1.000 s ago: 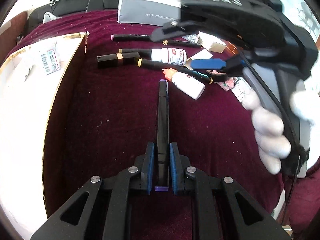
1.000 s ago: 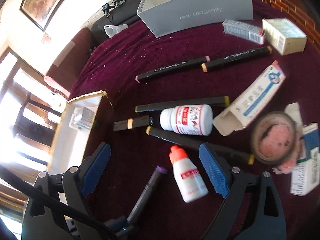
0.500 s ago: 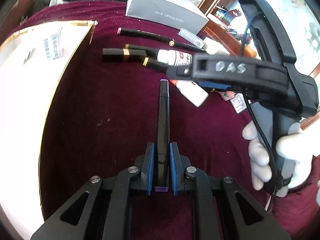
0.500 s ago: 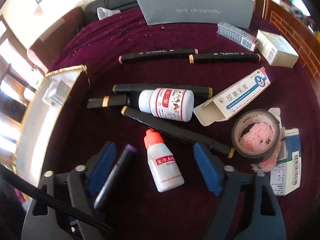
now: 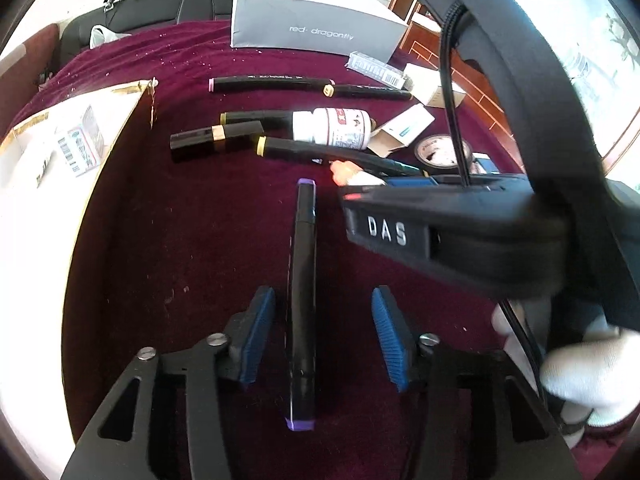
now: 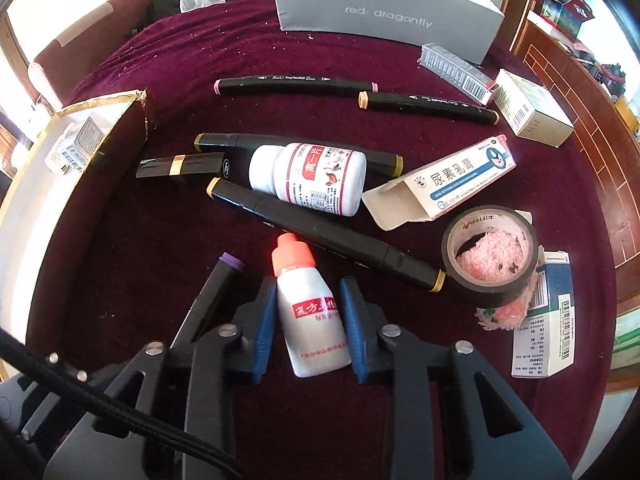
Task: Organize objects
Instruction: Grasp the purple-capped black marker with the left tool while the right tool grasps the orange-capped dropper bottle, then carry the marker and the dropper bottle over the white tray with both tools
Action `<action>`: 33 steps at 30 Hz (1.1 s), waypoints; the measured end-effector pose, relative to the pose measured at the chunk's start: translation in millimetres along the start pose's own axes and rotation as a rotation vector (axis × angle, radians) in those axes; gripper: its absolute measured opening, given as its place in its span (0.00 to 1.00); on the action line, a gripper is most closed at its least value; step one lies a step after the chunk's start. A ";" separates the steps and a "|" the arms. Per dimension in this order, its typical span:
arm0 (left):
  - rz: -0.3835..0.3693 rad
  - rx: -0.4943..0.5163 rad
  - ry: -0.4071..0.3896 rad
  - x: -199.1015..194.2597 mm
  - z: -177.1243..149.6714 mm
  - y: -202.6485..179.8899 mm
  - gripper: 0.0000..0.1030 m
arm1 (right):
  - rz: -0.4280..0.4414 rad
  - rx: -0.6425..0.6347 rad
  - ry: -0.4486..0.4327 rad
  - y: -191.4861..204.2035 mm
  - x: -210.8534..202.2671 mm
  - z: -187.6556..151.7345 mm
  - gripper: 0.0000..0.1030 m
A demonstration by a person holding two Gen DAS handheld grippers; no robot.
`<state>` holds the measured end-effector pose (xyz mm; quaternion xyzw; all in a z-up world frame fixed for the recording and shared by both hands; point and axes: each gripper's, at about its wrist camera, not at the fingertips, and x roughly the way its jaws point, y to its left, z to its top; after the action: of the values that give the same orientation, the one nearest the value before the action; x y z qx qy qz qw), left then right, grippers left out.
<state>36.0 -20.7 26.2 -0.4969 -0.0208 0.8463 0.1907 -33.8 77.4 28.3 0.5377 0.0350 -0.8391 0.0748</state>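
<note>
Right wrist: dropper bottle (image 6: 310, 312) between closing jaws.

Maroon cloth (image 6: 160, 60); black marker (image 5: 302, 300), purple ends; white dropper bottle (image 6: 312, 320), orange cap, red label; grey box (image 6: 384, 4).

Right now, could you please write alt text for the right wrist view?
The right hand-held gripper is closing around a small white dropper bottle with an orange cap, lying on a maroon cloth among black markers, a pill bottle, medicine boxes and a tape roll.
</note>
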 end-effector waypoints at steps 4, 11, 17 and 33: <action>0.082 0.083 -0.055 11.5 4.5 -11.3 0.48 | -0.020 -0.004 0.003 2.6 -1.2 -1.8 0.27; 0.094 0.097 -0.095 7.0 -1.5 -5.8 0.31 | -0.020 -0.002 0.005 3.7 -1.5 -3.4 0.27; -0.017 -0.034 -0.058 -6.1 -5.3 24.9 0.11 | -0.015 0.006 -0.013 2.6 -2.2 -5.7 0.27; -0.090 -0.120 -0.141 -62.3 -26.3 46.4 0.11 | 0.099 0.137 -0.096 -17.1 -36.3 -32.7 0.23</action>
<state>71.3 -89.2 54.4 -0.4453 -0.1070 0.8669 0.1968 7.7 102.0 47.1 0.5020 -0.0528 -0.8594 0.0810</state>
